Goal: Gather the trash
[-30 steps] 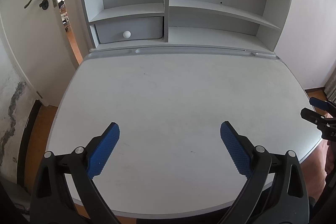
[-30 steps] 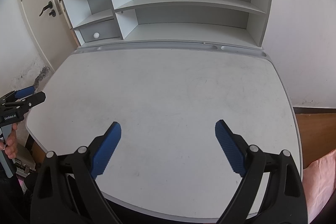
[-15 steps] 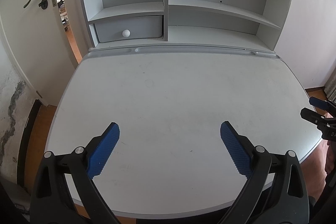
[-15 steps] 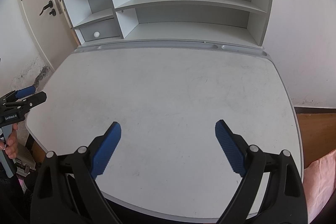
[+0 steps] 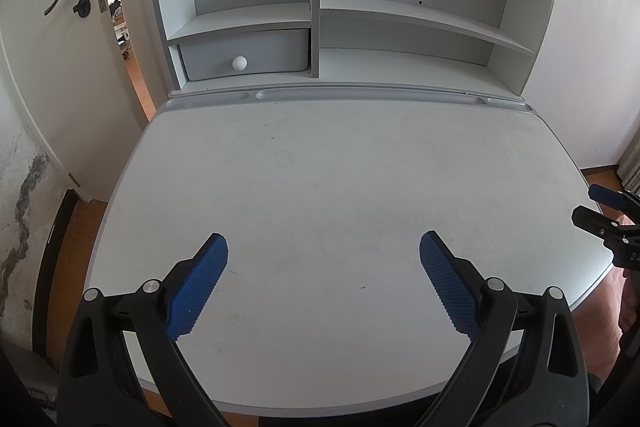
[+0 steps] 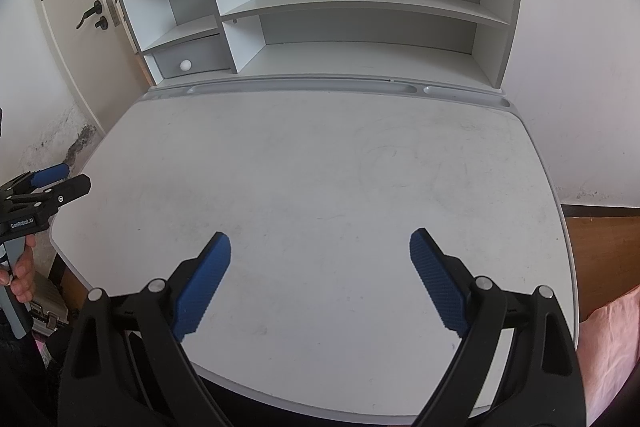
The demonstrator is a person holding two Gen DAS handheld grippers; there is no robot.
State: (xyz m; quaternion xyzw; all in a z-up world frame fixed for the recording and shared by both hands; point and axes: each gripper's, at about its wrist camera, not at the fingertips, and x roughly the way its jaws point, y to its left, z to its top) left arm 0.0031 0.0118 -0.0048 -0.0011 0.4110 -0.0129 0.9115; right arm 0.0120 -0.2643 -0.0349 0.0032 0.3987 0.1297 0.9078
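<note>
"genrobot.ai" on left gripper [image 6: 60,183]

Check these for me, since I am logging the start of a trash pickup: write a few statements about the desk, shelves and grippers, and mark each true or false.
1. The left gripper is open and holds nothing. True.
2. The right gripper is shut on a wad of paper. False: it is open and empty.
3. The desk has a cup standing on it. False: no cup or trash shows on it, only faint scuffs.
4. The drawer under the left shelf has a round white knob. True.
5. The door has a dark handle. True.
</note>
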